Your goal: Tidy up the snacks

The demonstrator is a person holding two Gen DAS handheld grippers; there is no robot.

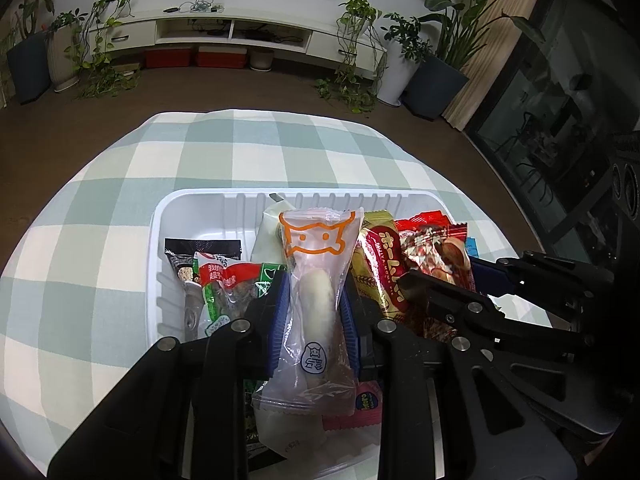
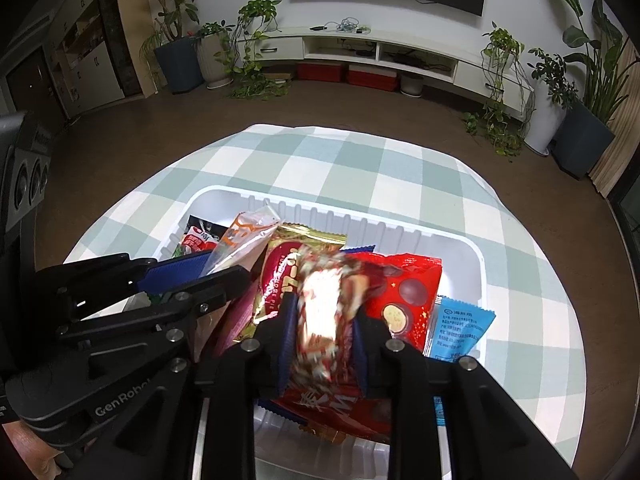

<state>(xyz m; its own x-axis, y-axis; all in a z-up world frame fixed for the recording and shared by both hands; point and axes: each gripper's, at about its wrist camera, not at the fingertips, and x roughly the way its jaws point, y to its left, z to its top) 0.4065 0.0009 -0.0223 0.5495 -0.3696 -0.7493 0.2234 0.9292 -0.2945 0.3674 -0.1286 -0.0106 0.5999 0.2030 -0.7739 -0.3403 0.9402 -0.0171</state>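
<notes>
While the left wrist view showed the left gripper with its fingers clasped on a clear bread packet over the white tray, the thin wrapper looked slippery and could have slid free onto the other snacks. From the right wrist view, the right gripper pinched a shiny red candy wrapper above the same tray; both grippers sat close and might have collided.

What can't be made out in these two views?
- Left wrist: the pink packet and the tray's near rim, hidden by the left tongs.
- Right wrist: print on the shiny red wrapper, lost to glare.
- Right wrist: blue sachet's text, too small.
</notes>
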